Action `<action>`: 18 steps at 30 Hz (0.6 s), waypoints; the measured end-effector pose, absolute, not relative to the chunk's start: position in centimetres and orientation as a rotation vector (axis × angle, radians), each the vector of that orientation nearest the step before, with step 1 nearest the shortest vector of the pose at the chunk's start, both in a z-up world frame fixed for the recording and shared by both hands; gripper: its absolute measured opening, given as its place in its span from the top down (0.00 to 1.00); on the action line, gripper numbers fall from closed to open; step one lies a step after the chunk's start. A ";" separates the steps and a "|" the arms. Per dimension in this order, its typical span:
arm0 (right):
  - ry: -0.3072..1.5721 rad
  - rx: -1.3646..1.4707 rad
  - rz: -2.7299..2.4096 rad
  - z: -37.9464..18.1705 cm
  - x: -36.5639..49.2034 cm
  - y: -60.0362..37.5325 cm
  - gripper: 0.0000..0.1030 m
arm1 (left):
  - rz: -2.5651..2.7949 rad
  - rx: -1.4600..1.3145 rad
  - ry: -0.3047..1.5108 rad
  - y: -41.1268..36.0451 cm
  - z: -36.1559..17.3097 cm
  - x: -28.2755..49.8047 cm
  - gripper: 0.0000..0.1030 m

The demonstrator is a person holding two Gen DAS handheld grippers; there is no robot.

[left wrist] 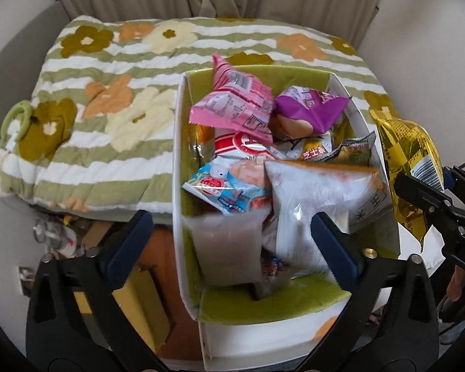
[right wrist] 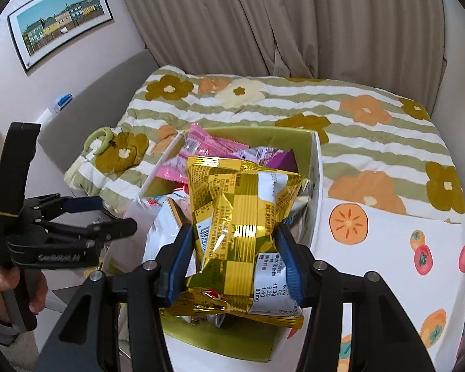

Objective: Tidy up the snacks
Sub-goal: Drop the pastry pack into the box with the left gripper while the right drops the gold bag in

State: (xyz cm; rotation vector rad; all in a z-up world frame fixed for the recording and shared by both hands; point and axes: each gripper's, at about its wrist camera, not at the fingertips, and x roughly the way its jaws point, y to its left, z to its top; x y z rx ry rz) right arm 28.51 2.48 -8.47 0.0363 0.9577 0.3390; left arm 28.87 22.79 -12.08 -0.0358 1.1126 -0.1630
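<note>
A white box with green lining (left wrist: 177, 155) stands on the bed, full of several snack packets: pink (left wrist: 232, 105), purple (left wrist: 307, 108), pale blue (left wrist: 226, 183) and white (left wrist: 319, 192). My left gripper (left wrist: 232, 245) hangs over its near end, open wide. A blurred greyish packet (left wrist: 229, 248) lies below and between the fingers, touching neither pad. In the right wrist view my right gripper (right wrist: 236, 259) is shut on a gold foil packet (right wrist: 241, 204), held above the box (right wrist: 314, 186). The left gripper (right wrist: 108, 215) shows open at the left of that view.
The box sits on a green-striped flowered quilt (left wrist: 93, 108) beside a persimmon-print cloth (right wrist: 387, 248). Beige curtains (right wrist: 263, 15) hang behind. Cardboard (left wrist: 145, 294) lies on the floor left of the box. A person's hand (right wrist: 15, 288) grips the left tool's handle.
</note>
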 end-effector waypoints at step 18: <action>0.973 -0.044 0.334 -7.4 32.1 5.9 0.21 | -0.122 -0.025 1.057 25.1 -10.8 28.1 0.02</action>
